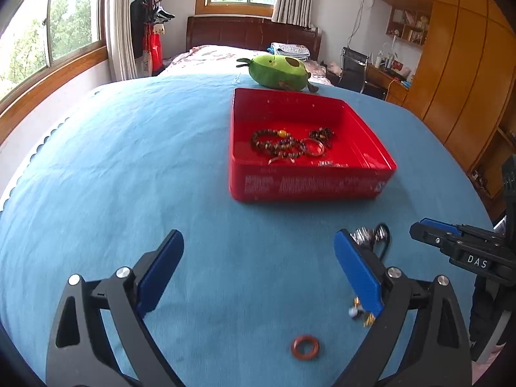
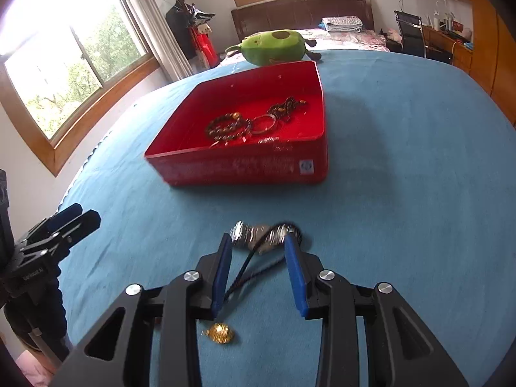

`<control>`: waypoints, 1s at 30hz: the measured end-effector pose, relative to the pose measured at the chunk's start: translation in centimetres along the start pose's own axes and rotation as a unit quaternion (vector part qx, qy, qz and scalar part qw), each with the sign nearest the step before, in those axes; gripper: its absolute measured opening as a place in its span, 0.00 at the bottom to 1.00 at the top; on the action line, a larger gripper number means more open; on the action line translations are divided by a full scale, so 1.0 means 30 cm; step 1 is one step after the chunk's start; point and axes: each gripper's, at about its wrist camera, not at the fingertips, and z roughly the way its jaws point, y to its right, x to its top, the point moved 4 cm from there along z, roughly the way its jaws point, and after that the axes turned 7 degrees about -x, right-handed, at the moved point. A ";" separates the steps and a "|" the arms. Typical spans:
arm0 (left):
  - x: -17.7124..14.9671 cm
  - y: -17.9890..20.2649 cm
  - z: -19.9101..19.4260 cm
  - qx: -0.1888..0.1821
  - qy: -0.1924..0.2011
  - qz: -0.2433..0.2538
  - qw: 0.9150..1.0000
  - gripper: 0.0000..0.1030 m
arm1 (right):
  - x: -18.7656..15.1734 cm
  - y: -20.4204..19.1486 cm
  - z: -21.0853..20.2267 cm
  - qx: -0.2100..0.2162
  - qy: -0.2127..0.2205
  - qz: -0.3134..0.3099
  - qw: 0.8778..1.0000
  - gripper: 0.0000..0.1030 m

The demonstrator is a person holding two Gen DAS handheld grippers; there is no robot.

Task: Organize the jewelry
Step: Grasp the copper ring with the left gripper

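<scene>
Right gripper (image 2: 258,242) apparently clamping silver bracelet (image 2: 258,233)

My left hand-held gripper (image 1: 259,251) fills the bottom of the frame with its blue pads spread wide and nothing between them, over the blue cloth (image 1: 129,177). Right of centre I see the red box (image 1: 309,187) holding beaded bracelets (image 1: 277,143) and a clear ring (image 1: 314,146), a green plush (image 1: 277,72) beyond it. A brown ring (image 1: 305,347) lies at lower centre, and the right hand-held gripper (image 1: 419,229) enters from the right edge.
</scene>
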 end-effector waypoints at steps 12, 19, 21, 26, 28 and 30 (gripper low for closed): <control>-0.165 0.001 -0.011 -0.042 -0.070 -0.003 0.997 0.91 | -0.153 -0.021 -0.014 0.022 -0.013 0.015 1.000 0.33; -0.242 -0.012 0.023 -0.066 -0.119 -0.013 0.991 0.74 | -0.196 -0.020 -0.011 0.026 -0.022 0.018 0.999 0.33; -0.259 -0.005 0.035 -0.080 -0.136 -0.016 0.987 0.69 | -0.205 -0.019 -0.010 0.027 -0.024 0.019 0.999 0.33; -0.285 0.030 0.067 -0.108 -0.171 -0.010 0.979 0.63 | -0.209 -0.009 -0.016 0.029 -0.024 0.026 0.999 0.34; -0.292 0.036 0.087 -0.112 -0.186 -0.012 0.976 0.60 | -0.209 -0.008 -0.021 0.030 -0.023 0.027 0.999 0.34; -0.295 0.042 0.103 -0.109 -0.193 -0.010 0.975 0.60 | -0.211 -0.010 -0.024 0.032 -0.022 0.027 0.999 0.35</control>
